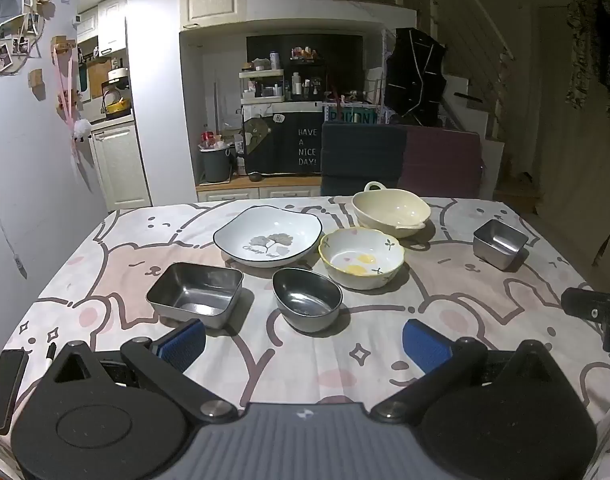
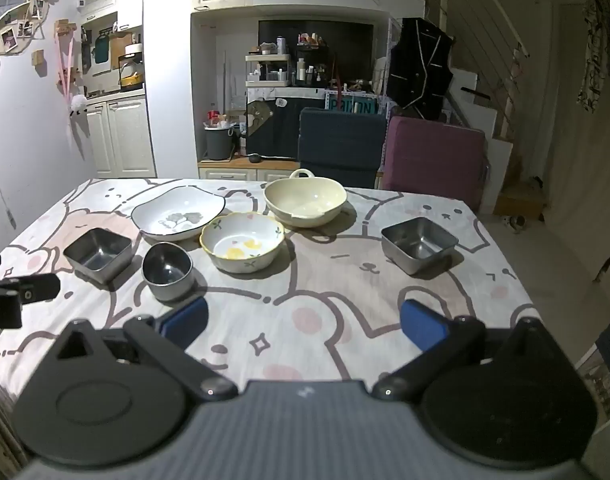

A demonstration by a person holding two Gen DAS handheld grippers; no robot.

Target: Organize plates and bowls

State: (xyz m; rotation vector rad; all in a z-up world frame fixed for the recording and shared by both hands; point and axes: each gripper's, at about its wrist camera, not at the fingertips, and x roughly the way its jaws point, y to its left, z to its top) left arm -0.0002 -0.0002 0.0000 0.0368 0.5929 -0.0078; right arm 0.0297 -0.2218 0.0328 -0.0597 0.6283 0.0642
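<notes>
Left hand-held gripper [image 1: 304, 344] tilted down over the near edge of the bench [image 1: 465, 292], blue pads [image 1: 183, 342] spread as wide as they go, nothing between them. Right hand-held gripper [image 2: 304, 322] likewise tilted down, pads [image 2: 423, 324] fully apart, holding nothing, only bear-print cloth in the gap.

Seen only from the left wrist: a dark phone [image 1: 5, 388] and a pen [image 1: 51, 350] at the near left edge of the bench. Part of the right gripper showing at that view's right edge, part of the left gripper at the left edge of the right view.

Six dishes spread on the bench, none stacked. Just ahead of the left gripper: a rectangular steel tray [image 1: 195, 292] and a round steel bowl [image 1: 307, 298], side by side, apart. Behind them a white plate [image 1: 269, 236] with a leaf print, and beside it a yellow-rimmed bowl [image 1: 361, 258], rims very close; touching or not, cannot tell. Farther back a cream bowl [image 1: 391, 208] with handles. Well apart on the right, a small square steel tray [image 2: 419, 244], ahead of the right gripper, clear cloth between.

Beyond the far edge, two chair backs, blue [image 2: 341, 144] and purple [image 2: 435, 160]. Behind those, a cluttered shelf and a grey bin [image 2: 219, 142].
</notes>
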